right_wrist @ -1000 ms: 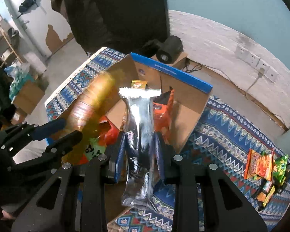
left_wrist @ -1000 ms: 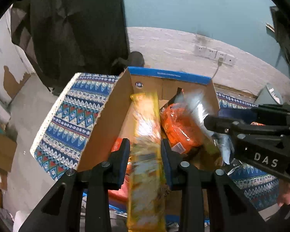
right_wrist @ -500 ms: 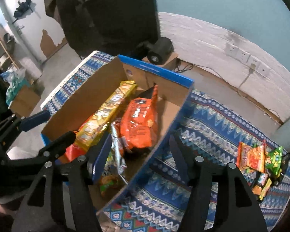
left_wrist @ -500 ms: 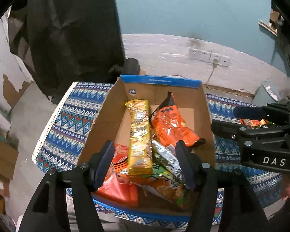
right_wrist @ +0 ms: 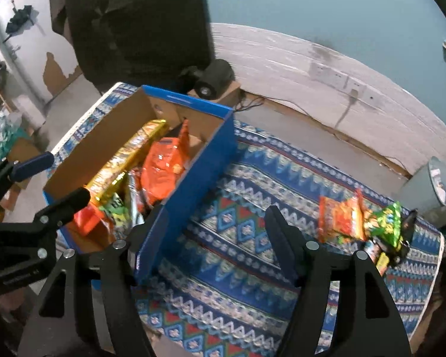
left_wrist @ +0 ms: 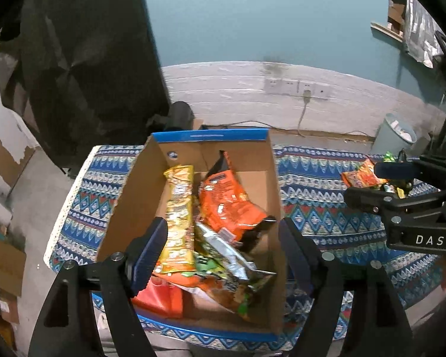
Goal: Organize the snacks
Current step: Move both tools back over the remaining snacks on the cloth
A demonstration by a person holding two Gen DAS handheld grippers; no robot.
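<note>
Jaws of both the left gripper (left_wrist: pixel 221 247) and right gripper (right_wrist: pixel 212 235) stand wide apart, holding nothing. The yellow snack packet (left_wrist: pixel 178 217), orange bag (left_wrist: pixel 229 200) and silver packet (left_wrist: pixel 223 248) lie inside the cardboard box (left_wrist: pixel 122 205); more snack packets (right_wrist: pixel 359 223) lie well right of it on the patterned cloth (right_wrist: pixel 252 193).

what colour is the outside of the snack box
Blue, clearest in the right wrist view on the box side wall.

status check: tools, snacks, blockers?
Left tool open, right tool open. Box holds yellow pack. Loose snacks remain on cloth. No blockers.
</note>
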